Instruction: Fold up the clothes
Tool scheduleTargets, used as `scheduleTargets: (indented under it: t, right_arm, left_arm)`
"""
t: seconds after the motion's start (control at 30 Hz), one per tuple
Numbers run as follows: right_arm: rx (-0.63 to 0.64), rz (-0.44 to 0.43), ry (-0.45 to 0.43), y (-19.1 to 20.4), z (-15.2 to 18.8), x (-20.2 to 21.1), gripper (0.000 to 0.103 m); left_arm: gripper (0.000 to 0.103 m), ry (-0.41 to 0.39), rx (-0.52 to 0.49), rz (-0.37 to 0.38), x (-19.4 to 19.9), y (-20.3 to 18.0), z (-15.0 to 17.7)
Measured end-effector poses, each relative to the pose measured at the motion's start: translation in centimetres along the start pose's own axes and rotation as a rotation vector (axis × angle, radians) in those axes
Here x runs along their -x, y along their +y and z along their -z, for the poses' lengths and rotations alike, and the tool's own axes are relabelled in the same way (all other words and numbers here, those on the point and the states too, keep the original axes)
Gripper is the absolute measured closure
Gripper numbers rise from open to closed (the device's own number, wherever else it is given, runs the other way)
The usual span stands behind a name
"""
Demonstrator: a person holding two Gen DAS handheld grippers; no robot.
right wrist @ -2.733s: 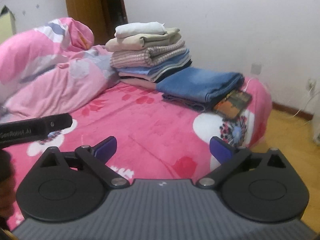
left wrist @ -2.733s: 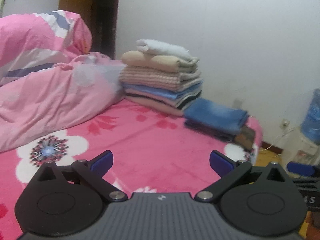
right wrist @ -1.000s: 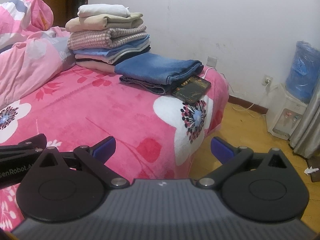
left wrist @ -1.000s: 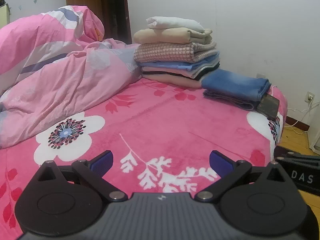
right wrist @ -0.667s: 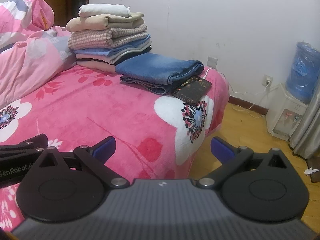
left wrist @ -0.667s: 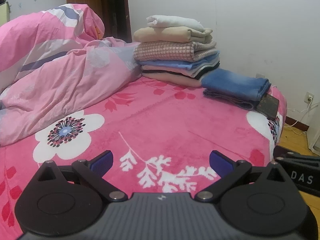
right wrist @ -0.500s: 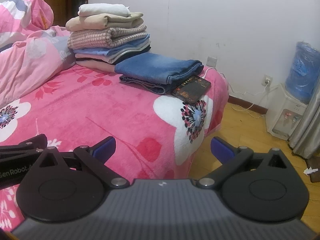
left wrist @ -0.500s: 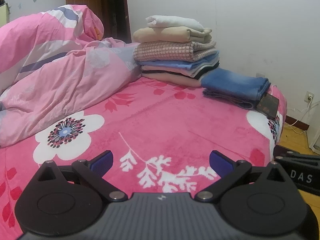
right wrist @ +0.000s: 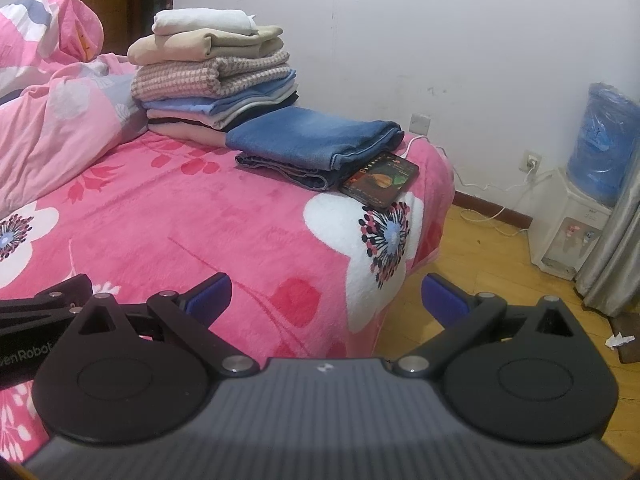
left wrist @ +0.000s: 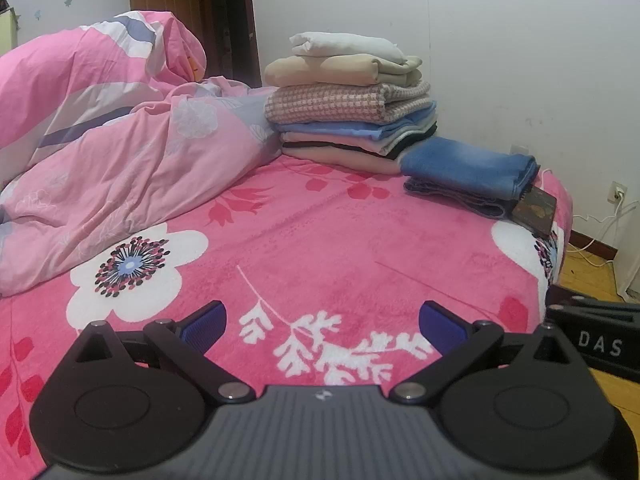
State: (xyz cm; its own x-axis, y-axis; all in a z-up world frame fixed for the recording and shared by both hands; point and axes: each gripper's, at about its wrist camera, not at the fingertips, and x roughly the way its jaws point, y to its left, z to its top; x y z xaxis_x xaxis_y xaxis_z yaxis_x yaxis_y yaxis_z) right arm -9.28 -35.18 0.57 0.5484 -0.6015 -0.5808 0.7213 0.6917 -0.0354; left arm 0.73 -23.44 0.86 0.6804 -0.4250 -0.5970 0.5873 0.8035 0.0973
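Nothing has moved; folded clothes (left wrist: 348, 108) stay neatly stacked.

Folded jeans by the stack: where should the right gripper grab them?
Judging by their pose, take the folded jeans at the rounded fold edge facing the phone, coming in low from the bed's foot side; the right gripper is open.

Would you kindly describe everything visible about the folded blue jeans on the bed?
The folded blue jeans are faded, mid-blue denim, folded into a flat rectangle, with a darker denim layer showing beneath. They lie on the pink floral blanket near the bed's far corner, pressed against the foot of the tall clothes stack. A dark phone-like slab is partly tucked under their right edge. Neither gripper touches them.
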Motion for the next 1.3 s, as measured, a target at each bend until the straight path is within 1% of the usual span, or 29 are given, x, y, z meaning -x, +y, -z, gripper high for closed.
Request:
scheduleTargets:
  t: [0.4,1.3]
  right_arm:
    - [-0.007,0.007,0.004,-0.16,-0.01,-0.12,0.001]
    - [-0.013,0.013,0.014,-0.20,0.23,-0.24,0.001]
  left_arm:
    - [0.000,0.007,-0.002,0.012,0.04,-0.28,0.04]
    - [0.000,0.017,-0.003,0.011,-0.07,-0.24,0.28]
